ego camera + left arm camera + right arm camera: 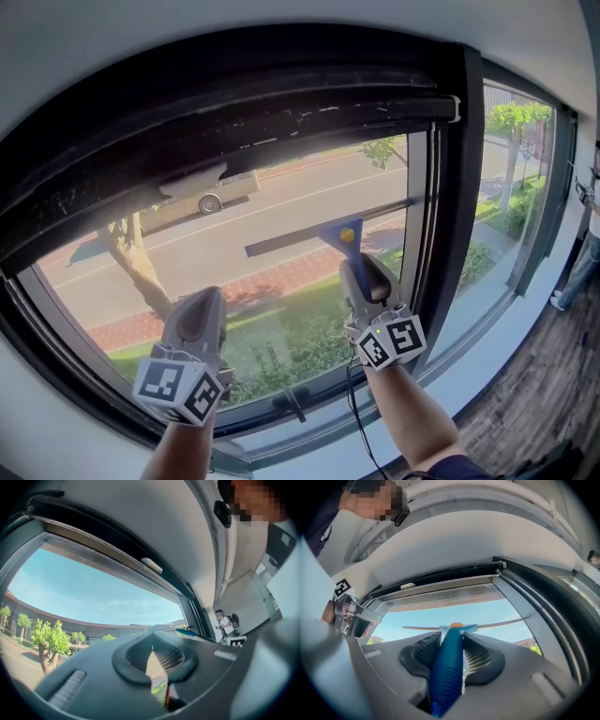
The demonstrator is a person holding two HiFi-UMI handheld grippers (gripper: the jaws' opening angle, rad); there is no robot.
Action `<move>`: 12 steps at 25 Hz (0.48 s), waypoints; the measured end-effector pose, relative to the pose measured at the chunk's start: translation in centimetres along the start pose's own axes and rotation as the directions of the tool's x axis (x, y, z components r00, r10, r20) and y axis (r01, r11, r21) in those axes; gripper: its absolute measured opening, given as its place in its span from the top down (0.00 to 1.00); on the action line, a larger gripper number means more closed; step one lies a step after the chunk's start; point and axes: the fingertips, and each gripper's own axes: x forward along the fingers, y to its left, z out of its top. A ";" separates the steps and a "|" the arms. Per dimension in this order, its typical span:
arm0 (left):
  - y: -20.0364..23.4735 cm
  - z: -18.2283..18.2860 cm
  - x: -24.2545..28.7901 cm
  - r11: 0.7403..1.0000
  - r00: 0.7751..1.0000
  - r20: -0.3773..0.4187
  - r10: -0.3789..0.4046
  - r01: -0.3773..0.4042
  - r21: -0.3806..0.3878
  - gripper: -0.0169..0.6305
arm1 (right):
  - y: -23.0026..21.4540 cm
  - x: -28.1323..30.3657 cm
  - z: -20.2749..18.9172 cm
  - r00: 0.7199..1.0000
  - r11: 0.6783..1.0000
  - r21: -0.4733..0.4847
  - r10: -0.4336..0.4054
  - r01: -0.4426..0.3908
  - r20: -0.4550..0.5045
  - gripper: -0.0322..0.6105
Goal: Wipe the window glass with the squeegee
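Observation:
The squeegee point(343, 234) has a blue handle with an orange dot and a long thin blade point(281, 245) lying against the window glass point(234, 216), tilted up to the right. My right gripper point(362, 274) is shut on its handle from below. In the right gripper view the blue handle point(448, 667) is pinched between the pads, with the blade point(497, 624) across the pane ahead. Lower left, my left gripper point(195, 317) is held up close to the glass. Its jaws point(152, 657) are shut with only a sliver between them and hold nothing.
A dark window frame point(234, 103) surrounds the pane, with a thick vertical post point(459, 187) just right of the squeegee. A latch handle point(292, 401) sits on the bottom rail. A cable point(354, 417) hangs from my right gripper. A person point(579, 258) stands at the far right.

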 end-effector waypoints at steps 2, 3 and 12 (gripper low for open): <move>0.0 -0.1 -0.1 1.000 1.000 -0.003 0.001 -0.001 0.001 0.97 | 0.0 -0.3 -0.3 1.000 1.000 0.003 0.000 0.000 -0.006 0.73; 0.0 -0.2 -0.1 1.000 1.000 -0.005 0.002 -0.002 0.000 0.97 | 0.0 -0.4 -0.4 1.000 1.000 0.004 0.000 0.000 -0.009 0.73; -0.8 -0.9 0.0 1.000 1.000 -0.016 -0.004 0.004 -0.012 0.97 | 0.2 -1.7 -2.2 0.999 1.000 0.021 0.002 -0.001 -0.046 0.73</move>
